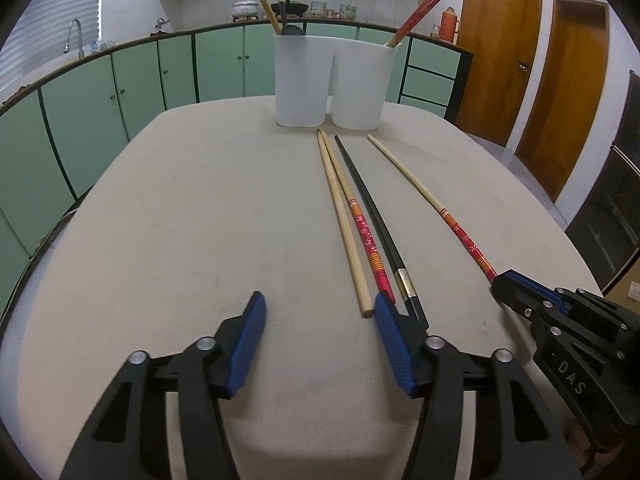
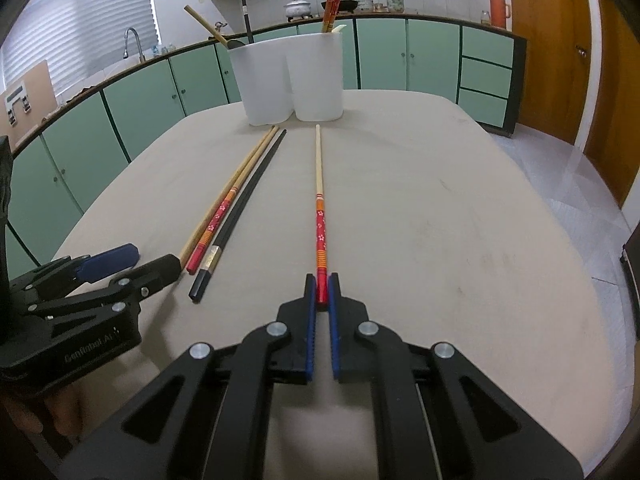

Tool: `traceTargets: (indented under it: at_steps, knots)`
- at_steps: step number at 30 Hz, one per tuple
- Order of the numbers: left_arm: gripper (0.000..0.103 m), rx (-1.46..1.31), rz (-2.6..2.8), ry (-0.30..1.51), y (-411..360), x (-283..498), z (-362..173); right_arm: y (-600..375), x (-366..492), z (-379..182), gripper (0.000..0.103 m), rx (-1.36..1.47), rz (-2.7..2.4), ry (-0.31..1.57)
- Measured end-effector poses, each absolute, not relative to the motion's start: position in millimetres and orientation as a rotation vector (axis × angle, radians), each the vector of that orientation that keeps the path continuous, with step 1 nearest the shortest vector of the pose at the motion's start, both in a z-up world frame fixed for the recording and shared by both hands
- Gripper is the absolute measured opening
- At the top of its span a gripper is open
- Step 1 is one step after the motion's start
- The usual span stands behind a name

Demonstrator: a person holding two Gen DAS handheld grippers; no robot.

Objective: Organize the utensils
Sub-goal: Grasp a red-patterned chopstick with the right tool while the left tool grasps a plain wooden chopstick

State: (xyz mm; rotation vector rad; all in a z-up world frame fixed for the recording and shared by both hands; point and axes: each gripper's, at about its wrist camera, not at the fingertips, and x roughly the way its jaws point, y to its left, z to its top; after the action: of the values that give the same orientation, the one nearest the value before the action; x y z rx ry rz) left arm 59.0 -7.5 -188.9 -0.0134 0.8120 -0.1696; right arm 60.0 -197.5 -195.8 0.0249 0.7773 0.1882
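Note:
My right gripper (image 2: 321,286) is shut on the red end of a red-patterned chopstick (image 2: 319,208) that lies on the table and points at the white twin-cup holder (image 2: 296,80). Left of it lie a black chopstick (image 2: 240,210), a second red-patterned chopstick (image 2: 224,210) and a plain wooden one (image 2: 240,168). My left gripper (image 1: 318,308) is open and empty above the table, its right finger by the near ends of those three chopsticks (image 1: 362,224). The holder (image 1: 332,80) holds red chopsticks (image 1: 412,20), a wooden stick and a black ladle. The right gripper also shows in the left wrist view (image 1: 504,286).
The beige table (image 1: 180,220) has rounded edges. Green cabinets (image 1: 120,92) with a sink and tap run behind it. Wooden doors (image 1: 536,80) stand at the right. The left gripper shows at the left of the right wrist view (image 2: 132,262).

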Motion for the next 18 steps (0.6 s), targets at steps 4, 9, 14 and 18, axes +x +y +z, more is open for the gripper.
traceTargets:
  at_steps: [4,9,14,18]
  knots:
    - [0.04,-0.029,-0.154,0.813,-3.4,58.6,-188.4,-197.6,60.1,-196.0,0.005,0.023,0.19,0.777]
    - [0.039,-0.032,-0.147,0.814,-2.8,60.0,-187.6,-196.9,61.4,-196.8,0.005,0.022,0.2,0.778]
    - [0.039,-0.025,-0.145,0.813,-6.4,64.8,-188.7,-195.5,62.2,-196.8,0.008,0.014,0.201,0.777]
    - [0.039,-0.023,-0.139,0.811,-8.5,66.6,-189.3,-195.3,64.8,-197.7,0.009,0.017,0.198,0.777]
